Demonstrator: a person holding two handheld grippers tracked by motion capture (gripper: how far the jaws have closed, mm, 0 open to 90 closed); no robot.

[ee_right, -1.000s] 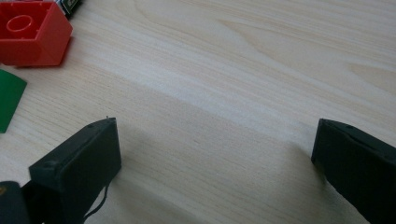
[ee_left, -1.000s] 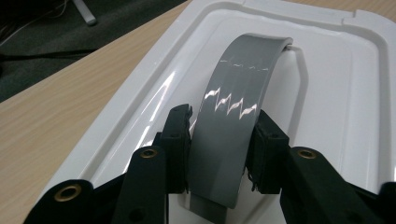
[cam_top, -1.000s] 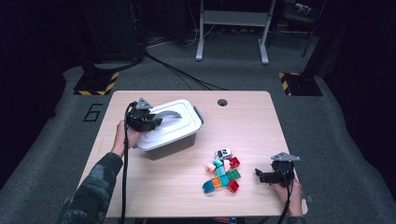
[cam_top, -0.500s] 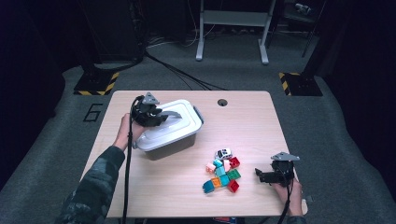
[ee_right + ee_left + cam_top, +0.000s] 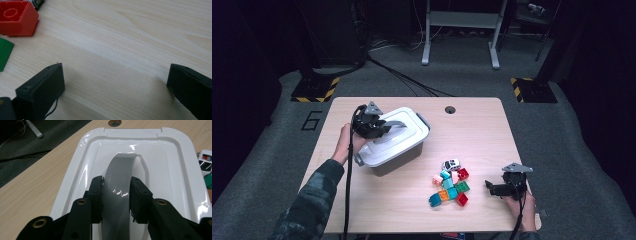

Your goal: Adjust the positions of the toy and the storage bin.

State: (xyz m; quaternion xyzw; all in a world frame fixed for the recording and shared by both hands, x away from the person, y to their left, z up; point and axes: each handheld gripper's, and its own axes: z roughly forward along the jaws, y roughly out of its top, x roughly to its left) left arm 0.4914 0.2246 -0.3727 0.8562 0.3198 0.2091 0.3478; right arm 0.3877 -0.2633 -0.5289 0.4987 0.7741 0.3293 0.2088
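Wooden table [image 5: 482, 135]: white box [image 5: 399, 150], lid [image 5: 175, 170] on

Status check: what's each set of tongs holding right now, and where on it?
Left tongs are shut on the grey handle of the white box lid, gripping its two side edges. Right tongs are open, holding nothing.
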